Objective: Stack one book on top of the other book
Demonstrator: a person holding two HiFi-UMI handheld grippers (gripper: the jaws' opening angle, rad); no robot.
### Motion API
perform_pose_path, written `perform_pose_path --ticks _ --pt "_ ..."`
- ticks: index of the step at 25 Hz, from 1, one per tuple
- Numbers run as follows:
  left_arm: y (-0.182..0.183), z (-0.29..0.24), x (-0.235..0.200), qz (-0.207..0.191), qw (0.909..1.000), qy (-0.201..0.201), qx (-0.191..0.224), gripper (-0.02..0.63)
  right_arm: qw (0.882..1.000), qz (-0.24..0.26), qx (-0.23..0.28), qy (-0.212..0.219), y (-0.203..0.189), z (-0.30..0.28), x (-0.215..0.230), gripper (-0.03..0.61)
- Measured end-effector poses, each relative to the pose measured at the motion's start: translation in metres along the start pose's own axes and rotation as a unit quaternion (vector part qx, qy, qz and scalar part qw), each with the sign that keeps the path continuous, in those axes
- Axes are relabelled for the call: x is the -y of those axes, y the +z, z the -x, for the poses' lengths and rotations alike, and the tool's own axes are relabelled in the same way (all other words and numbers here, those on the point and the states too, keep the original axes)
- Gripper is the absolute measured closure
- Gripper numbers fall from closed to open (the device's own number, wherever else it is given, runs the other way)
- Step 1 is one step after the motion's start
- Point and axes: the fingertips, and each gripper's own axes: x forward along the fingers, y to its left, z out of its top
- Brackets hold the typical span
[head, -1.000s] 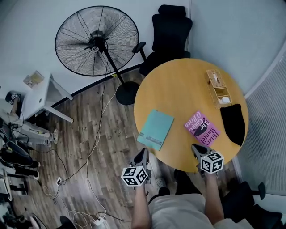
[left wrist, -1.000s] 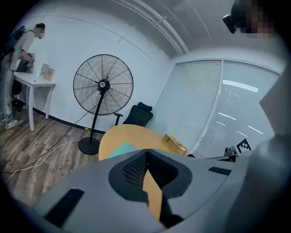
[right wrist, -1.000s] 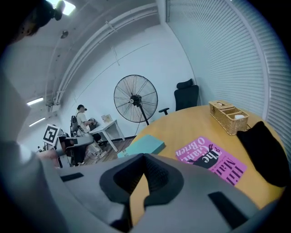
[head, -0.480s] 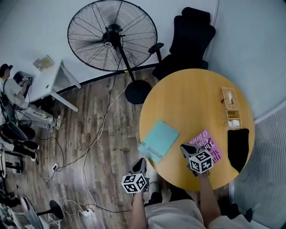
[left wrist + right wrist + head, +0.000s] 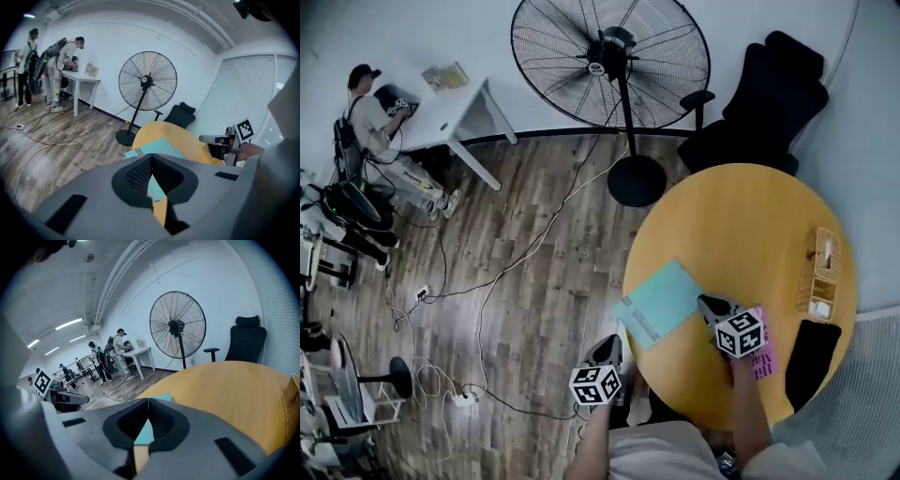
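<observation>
A teal book (image 5: 661, 305) lies at the left rim of the round yellow table (image 5: 741, 225), one corner past the edge. Just right of it lies a pink book (image 5: 760, 354), mostly hidden under my right gripper's marker cube. My right gripper (image 5: 711, 304) is shut and empty, tips over the table between the two books. My left gripper (image 5: 609, 345) is shut and empty, off the table's edge and below the teal book. Beyond the closed jaws the left gripper view shows the teal book (image 5: 157, 149). In the right gripper view only a strip of teal book (image 5: 145, 432) shows.
A wooden box (image 5: 819, 272) and a flat black object (image 5: 811, 352) sit at the table's right side. A large standing fan (image 5: 609, 61) and a black office chair (image 5: 769, 94) stand behind the table. Cables cross the wooden floor; people stand by a white desk (image 5: 450, 108).
My right gripper has swung left from above the pink book toward the teal book. My left gripper has sunk a little beside the table's edge. The head view has shifted.
</observation>
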Motion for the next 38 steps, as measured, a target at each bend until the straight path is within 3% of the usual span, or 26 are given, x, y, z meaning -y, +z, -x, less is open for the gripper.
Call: perform_pose_path --ticks 7,12,21,25,29,33,38 --pt "0.005 -0.002 -0.006 0.041 0.9979 0.048 0.015 0.588 0.998 0.03 -0.032 0.042 0.007 -0.03 0.011 0.554" --pt "0.007 -0.008 -0.007 0.046 0.9972 0.057 0.011 0.588 0.998 0.031 -0.036 0.052 0.01 -0.037 0.026 0.554" --pt "0.008 -0.013 -0.03 0.066 0.9914 0.111 0.024 0.586 0.993 0.056 -0.048 0.093 -0.002 -0.059 0.034 0.54" --pt "0.005 -0.022 -0.031 0.097 0.9869 0.122 0.04 0.584 0.989 0.072 -0.069 0.112 -0.015 -0.064 0.037 0.517" --pt "0.006 -0.026 -0.031 0.103 0.9861 0.125 0.039 0.575 0.986 0.08 -0.079 0.123 -0.014 -0.071 0.038 0.5" --pt "0.003 -0.029 -0.028 0.116 0.9848 0.126 0.029 0.56 0.986 0.059 -0.085 0.134 -0.01 -0.075 0.044 0.492" --pt "-0.008 -0.038 -0.018 0.112 0.9856 0.126 -0.001 0.529 0.978 -0.016 -0.113 0.174 -0.031 -0.068 0.047 0.467"
